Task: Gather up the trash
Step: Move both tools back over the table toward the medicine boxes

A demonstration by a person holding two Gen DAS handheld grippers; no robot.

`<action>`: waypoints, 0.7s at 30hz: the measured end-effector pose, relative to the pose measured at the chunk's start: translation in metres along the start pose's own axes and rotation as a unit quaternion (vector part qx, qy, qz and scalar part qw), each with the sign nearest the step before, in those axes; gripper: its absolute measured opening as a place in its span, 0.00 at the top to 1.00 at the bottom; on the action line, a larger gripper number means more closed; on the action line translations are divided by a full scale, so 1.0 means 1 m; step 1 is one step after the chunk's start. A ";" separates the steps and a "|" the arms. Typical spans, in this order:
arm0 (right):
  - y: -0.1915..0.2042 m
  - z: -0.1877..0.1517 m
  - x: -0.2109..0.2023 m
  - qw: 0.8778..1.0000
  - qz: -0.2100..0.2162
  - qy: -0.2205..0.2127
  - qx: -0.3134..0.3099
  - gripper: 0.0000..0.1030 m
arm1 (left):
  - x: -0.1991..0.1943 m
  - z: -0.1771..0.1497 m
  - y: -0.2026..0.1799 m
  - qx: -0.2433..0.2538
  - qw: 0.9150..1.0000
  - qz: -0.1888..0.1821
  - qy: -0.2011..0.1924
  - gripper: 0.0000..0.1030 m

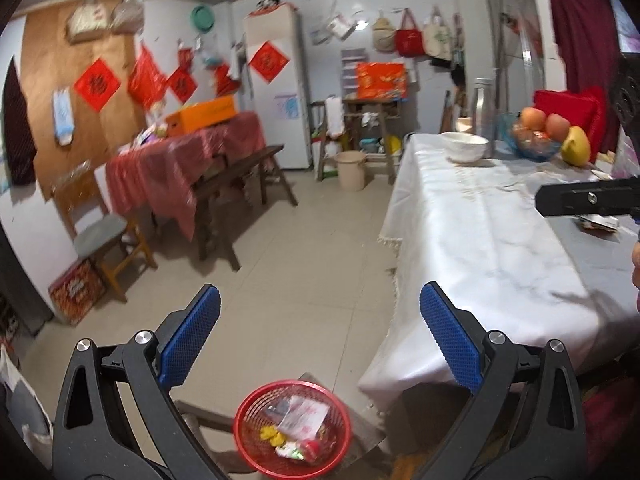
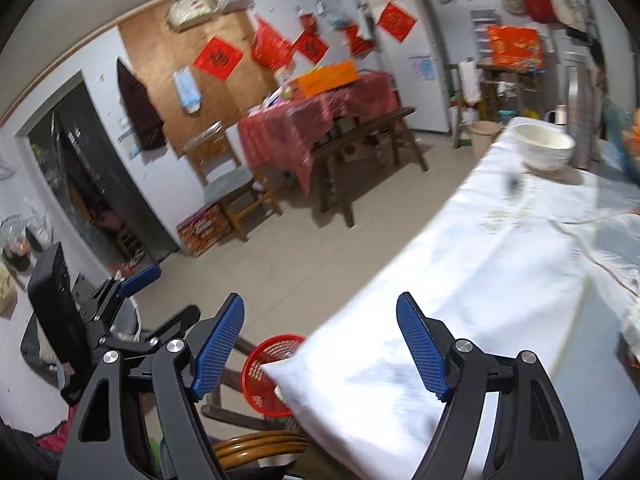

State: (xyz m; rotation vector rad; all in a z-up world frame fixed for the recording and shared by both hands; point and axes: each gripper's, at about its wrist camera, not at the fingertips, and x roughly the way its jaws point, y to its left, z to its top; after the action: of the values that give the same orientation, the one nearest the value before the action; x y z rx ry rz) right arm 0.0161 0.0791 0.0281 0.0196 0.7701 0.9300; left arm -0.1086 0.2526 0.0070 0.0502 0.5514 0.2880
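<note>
Both the left gripper (image 1: 320, 336) and right gripper (image 2: 320, 344) are gaping wide, gripping nothing; only the left view is showing wrappers inside the red basket (image 1: 256, 448).

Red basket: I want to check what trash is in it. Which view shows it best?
The left wrist view: the red basket is seen from above, wrappers visible inside. In the right wrist view the tablecloth hides half of it.

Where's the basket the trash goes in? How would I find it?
Find the big table with the white tablecloth. Just off its near corner, low down on a wooden stool, sits a round red mesh basket. It alone holds crumpled wrappers; the beige bucket stands far across the floor.
</note>
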 end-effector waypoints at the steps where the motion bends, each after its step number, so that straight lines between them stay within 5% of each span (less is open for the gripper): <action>1: -0.008 -0.001 -0.008 1.000 -0.007 -0.009 0.005 0.24 | -0.002 0.002 -0.006 0.006 1.000 -0.001 -0.004 0.07; 21: -0.178 -0.057 -0.159 0.978 -0.108 -0.134 0.122 0.20 | -0.010 0.043 -0.193 0.111 0.990 -0.068 -0.054 0.07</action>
State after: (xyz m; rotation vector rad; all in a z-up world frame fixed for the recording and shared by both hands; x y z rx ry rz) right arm 0.0524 -0.1637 0.0206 0.2660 0.6169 0.6061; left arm -0.0444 0.0659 0.0248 0.2409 0.4754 0.0895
